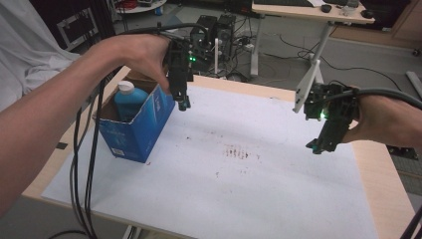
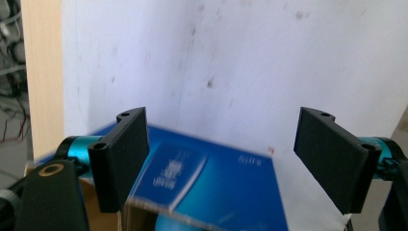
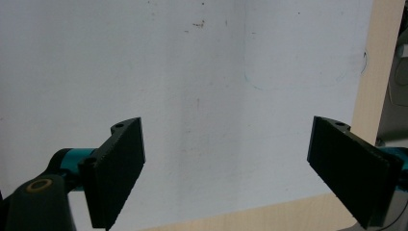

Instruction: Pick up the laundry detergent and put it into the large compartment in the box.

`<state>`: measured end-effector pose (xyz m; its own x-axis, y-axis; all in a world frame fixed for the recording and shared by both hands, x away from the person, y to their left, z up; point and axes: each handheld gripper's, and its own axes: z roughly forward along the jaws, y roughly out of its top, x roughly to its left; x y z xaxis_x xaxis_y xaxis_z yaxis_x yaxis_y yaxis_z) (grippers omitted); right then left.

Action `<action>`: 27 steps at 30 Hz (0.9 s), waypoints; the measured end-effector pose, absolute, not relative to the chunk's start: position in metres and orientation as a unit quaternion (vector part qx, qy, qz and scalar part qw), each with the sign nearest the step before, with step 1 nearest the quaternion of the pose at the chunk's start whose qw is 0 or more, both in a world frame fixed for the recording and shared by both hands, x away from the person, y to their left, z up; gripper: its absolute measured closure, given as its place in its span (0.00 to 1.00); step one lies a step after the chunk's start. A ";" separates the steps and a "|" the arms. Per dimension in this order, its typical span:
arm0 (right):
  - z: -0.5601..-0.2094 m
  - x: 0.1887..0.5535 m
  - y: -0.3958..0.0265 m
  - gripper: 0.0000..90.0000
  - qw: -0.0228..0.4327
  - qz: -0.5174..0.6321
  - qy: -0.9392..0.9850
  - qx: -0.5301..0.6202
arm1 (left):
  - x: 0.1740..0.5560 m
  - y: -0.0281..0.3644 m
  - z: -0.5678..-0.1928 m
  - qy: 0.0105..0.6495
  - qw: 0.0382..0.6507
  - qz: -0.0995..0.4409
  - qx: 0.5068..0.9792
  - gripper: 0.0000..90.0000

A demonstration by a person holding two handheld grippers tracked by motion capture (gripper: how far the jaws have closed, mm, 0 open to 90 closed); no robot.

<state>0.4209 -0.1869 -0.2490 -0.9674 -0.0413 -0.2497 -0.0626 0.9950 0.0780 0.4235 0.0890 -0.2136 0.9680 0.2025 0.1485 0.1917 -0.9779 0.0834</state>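
An open blue cardboard box (image 1: 142,124) stands on the white sheet (image 1: 239,164) at the table's left, with a blue bottle with a white cap (image 1: 128,97) upright inside it. My left gripper (image 1: 183,103) hovers just above the box's right rim, jaws open and empty; its own view looks down past the jaws (image 2: 226,154) onto the box's blue side (image 2: 226,192). My right gripper (image 1: 317,146) hangs open over the sheet's right part, holding nothing, and its view (image 3: 226,178) looks onto bare white paper.
The sheet covers most of the wooden table (image 1: 378,164) and has brown smudges (image 1: 236,152) in the middle. Black cables (image 1: 82,164) trail over the table's left edge. A desk (image 1: 298,10) and computer towers (image 1: 211,30) stand on the floor behind.
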 end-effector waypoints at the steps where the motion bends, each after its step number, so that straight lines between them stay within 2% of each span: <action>1: -0.249 0.421 -0.187 0.14 0.125 0.042 0.991 -0.026 | 0.423 0.083 -0.215 0.094 0.034 0.077 0.992 0.22; 8: -0.249 0.420 -0.186 0.14 0.126 0.041 0.991 -0.024 | 0.419 0.045 -0.234 0.054 0.032 0.074 0.995 0.22; 10: -0.249 0.420 -0.186 0.14 0.126 0.043 0.991 -0.023 | 0.416 0.034 -0.246 0.038 0.027 0.063 0.997 0.18; 14: -0.250 0.421 -0.186 0.14 0.125 0.042 0.991 -0.022 | 0.413 0.018 -0.264 0.025 0.024 0.054 0.998 0.18; 27: -0.252 0.421 -0.186 0.14 0.125 0.045 0.991 -0.019 | 0.409 0.001 -0.287 0.017 0.024 0.042 0.999 0.18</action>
